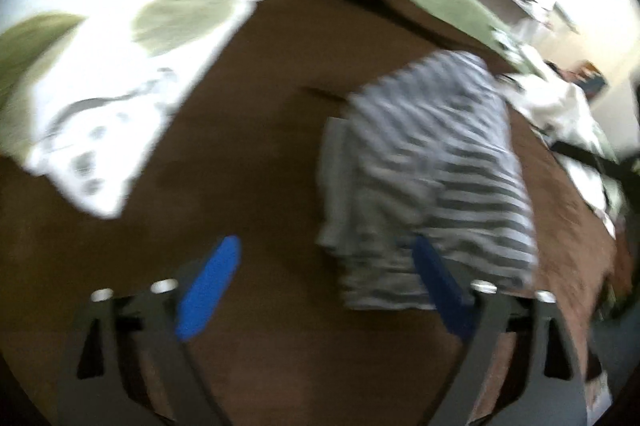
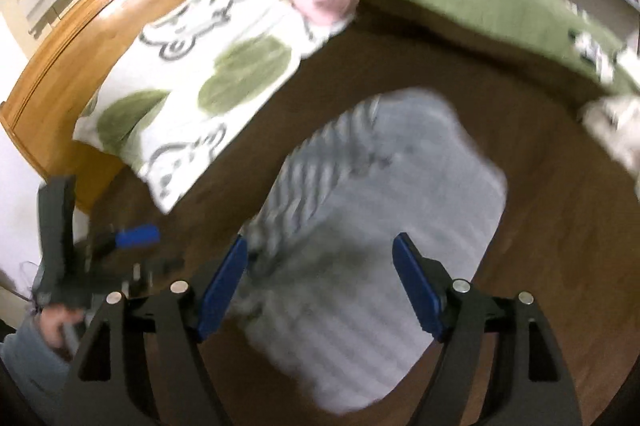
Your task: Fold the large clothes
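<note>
Lying folded on the brown bed (image 1: 248, 113), the striped garment (image 1: 436, 169) rests free. Left claw (image 1: 320, 290) and right claw (image 2: 320, 290) stand apart, empty.

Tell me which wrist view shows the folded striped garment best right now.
The right wrist view: the striped garment lies nearly whole on the brown surface, framed between that open claw's fingers. The left wrist view shows it off to the right, blurred, its lower edge partly behind one blue finger.
</note>
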A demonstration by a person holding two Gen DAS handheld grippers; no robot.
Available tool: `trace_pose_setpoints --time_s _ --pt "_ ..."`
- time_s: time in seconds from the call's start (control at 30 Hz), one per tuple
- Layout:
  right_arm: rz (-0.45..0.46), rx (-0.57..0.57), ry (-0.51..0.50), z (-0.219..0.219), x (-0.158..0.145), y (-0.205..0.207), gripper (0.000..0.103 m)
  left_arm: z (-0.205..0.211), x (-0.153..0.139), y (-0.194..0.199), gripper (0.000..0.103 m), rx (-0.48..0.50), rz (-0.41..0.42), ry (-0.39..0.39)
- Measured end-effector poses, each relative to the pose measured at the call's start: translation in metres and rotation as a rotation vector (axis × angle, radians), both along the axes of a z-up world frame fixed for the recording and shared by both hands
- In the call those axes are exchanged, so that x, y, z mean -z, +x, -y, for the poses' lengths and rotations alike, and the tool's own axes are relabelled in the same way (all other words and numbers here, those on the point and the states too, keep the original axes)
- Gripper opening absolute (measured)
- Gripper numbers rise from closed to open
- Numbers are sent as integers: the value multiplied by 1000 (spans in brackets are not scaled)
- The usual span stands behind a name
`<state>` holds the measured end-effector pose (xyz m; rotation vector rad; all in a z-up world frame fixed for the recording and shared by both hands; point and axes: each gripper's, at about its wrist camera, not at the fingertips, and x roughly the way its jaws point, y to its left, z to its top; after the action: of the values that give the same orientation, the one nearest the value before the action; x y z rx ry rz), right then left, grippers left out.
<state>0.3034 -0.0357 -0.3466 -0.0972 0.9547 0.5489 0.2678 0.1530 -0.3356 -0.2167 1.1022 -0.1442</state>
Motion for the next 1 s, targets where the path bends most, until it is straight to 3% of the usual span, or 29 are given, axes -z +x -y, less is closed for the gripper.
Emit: trace_pose_setpoints --time_s 0.07,0.13,0.27,0.37,0.4,0.43,0.47,0.6,1.0 --pt "29 -12 -49 -6 4 24 75 16 9 6 44 44 -38 -26" --pt "41 -28 -81 -12 11 44 73 30 21 10 36 66 -77 -60" --pt "52 -55 -135 -19 25 79 64 38 30 10 31 53 -78 -104" --pt "-15 -73 -172 -24 43 97 59 34 37 11 29 31 -94 -151" --pt "-38 -80 -174 -24 50 100 44 33 38 11 25 34 -101 -167" --pt "-59 -83 -173 -24 56 103 19 31 38 11 22 40 -106 -178" --pt "-83 -85 -174 -23 63 106 11 32 39 11 18 54 -112 -176" --pt "-100 -79 -166 -26 72 110 8 36 45 12 9 103 -131 -147" --pt "-166 -60 -245 -63 125 139 8 35 61 19 7 56 -139 -34"
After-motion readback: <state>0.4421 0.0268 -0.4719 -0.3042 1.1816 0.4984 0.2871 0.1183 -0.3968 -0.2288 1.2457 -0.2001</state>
